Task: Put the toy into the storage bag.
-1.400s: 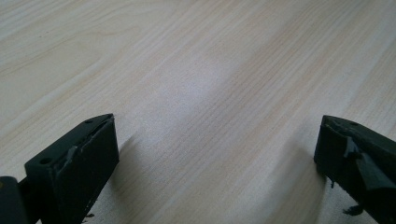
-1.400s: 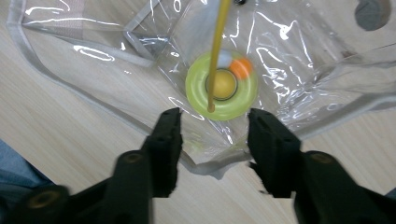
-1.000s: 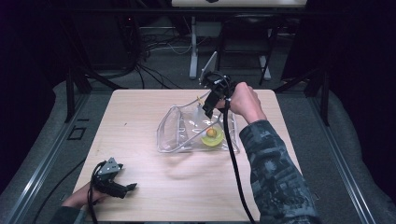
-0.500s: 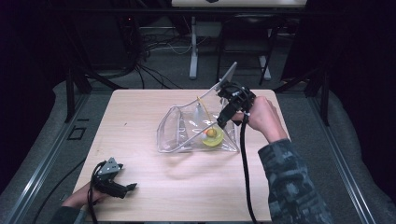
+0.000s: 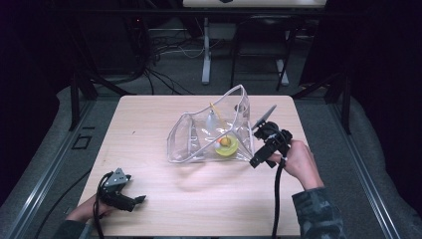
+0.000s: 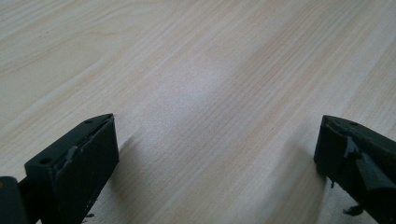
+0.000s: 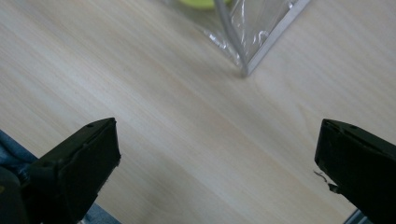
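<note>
We've got the left gripper parked near the table's front-left corner, jaws spread w/ nothing btwn them, just bare wood. Mid-table sits the clear plastic bag, mouth standing open, w/ a yellow-green item inside at its right end. Just right of the bag's corner is the right gripper, jaws just been opening, now wide apart, nothing btwn them, not touching the bag.

The high view looks forward and down over the whole wooden table. Each gripper view rides low, close to the tabletop, looking along its own jaws. The right gripper view shares the clear plastic bag corner with the high view.
</note>
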`<state>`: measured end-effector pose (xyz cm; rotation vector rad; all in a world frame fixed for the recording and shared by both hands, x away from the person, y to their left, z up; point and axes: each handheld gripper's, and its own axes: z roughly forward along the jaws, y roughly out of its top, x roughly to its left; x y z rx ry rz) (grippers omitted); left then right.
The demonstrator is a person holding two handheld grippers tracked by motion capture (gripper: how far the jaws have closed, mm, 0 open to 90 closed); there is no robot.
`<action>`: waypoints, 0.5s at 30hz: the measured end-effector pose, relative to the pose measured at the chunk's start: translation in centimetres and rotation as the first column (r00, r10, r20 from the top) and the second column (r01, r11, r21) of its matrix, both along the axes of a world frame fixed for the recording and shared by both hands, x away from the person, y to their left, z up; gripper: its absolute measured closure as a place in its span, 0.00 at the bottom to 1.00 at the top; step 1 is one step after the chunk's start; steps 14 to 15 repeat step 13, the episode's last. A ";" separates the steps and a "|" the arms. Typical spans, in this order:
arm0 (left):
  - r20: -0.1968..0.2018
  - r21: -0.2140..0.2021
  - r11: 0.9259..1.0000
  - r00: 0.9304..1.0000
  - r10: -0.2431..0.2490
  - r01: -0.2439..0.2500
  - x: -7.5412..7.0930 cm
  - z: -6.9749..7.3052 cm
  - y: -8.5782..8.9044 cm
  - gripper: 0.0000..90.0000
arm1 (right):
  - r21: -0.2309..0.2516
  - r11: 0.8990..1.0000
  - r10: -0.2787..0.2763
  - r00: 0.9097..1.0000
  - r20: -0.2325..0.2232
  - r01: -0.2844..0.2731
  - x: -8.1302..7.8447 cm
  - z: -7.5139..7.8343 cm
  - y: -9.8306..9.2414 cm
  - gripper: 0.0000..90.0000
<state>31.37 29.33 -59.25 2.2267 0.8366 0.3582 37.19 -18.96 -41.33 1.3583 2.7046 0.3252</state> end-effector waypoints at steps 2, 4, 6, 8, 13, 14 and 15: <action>0.000 0.000 1.000 1.000 0.000 0.000 0.0 0.0 0.0 0.00 | 0.021 1.000 -0.017 1.000 -0.003 0.017 -0.8 -1.5 -0.6 0.00; 0.000 0.000 1.000 1.000 0.000 0.000 0.0 0.0 0.0 0.00 | 0.035 0.999 -0.032 0.999 -0.016 0.033 -1.4 -2.7 -1.1 0.00; 0.000 0.000 1.000 1.000 0.000 0.000 0.0 0.0 0.0 0.00 | 0.115 0.993 -0.032 0.999 -0.005 0.032 -2.0 -4.4 -1.6 0.00; 0.000 0.000 1.000 1.000 0.000 0.000 0.0 0.0 0.0 0.00 | 0.038 0.999 -0.025 0.996 -0.088 0.028 -2.5 -4.9 -2.0 0.00; 0.000 -0.001 1.000 1.000 -0.001 0.001 0.0 0.0 0.0 0.00 | 0.067 0.994 -0.082 0.995 -0.055 0.086 -3.9 -7.6 -3.2 0.00; 0.000 -0.001 1.000 1.000 -0.001 0.001 0.0 0.0 0.0 0.00 | 0.067 0.994 -0.082 0.995 -0.055 0.086 -3.9 -7.6 -3.2 0.00; 0.000 -0.001 1.000 1.000 -0.001 0.001 0.0 0.0 0.0 0.00 | 0.067 0.994 -0.082 0.995 -0.055 0.086 -3.9 -7.6 -3.2 0.00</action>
